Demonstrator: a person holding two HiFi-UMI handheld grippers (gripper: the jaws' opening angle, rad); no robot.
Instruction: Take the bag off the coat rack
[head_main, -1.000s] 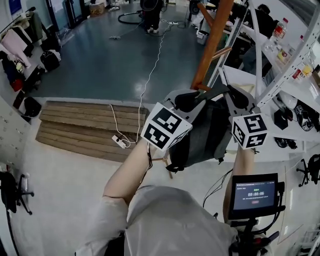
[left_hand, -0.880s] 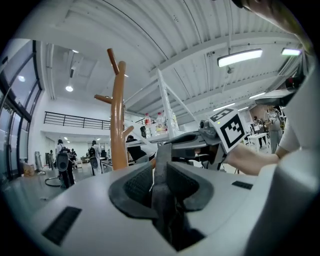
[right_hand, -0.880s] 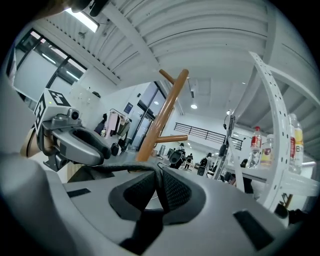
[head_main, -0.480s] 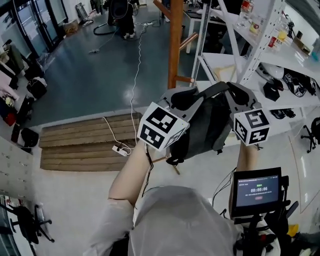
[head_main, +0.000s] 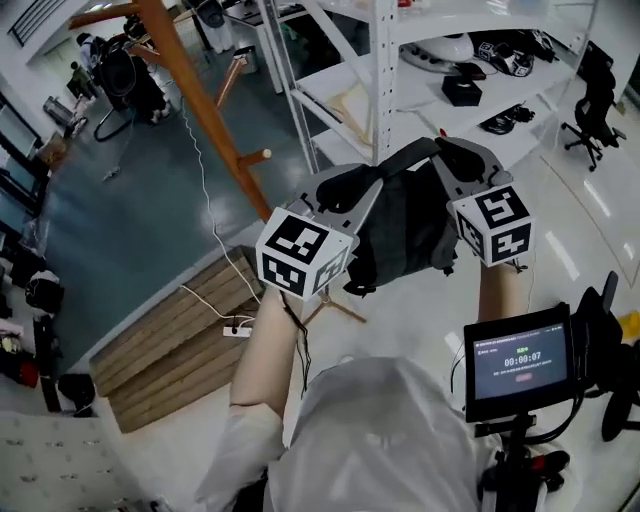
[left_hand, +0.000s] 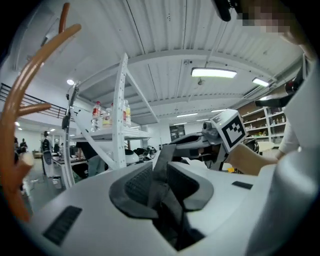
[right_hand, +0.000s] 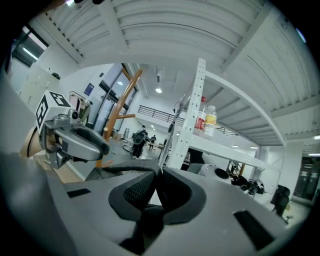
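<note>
Hanging in front of the person's chest, the dark grey bag (head_main: 405, 228) is carried up in the air by its strap (head_main: 412, 163), which runs from one gripper across to the other. The left gripper (left_hand: 159, 187) has its fingers (left_hand: 136, 186) drawn narrow on the strap, and the webbing rises out from between the pads. The right gripper (right_hand: 155, 186) pinches the same strap, folded flat between its fingers (right_hand: 134, 189). A small screen (head_main: 518, 362) on a stand sits low at the person's right, just under the right forearm.

Past the left gripper the orange wooden coat rack (head_main: 190, 100) slants upward. Its nearest peg (head_main: 255, 157) stands apart from the bag, which shows clear of the pole in the head view. Behind the bag is white metal shelving (head_main: 385, 70) with dark items on its shelves and bottles (right_hand: 206, 120) higher up. Farther left lie a wooden platform (head_main: 170, 335), a white power strip (head_main: 237, 330) with its cable, and the blue-grey floor (head_main: 110, 230).
</note>
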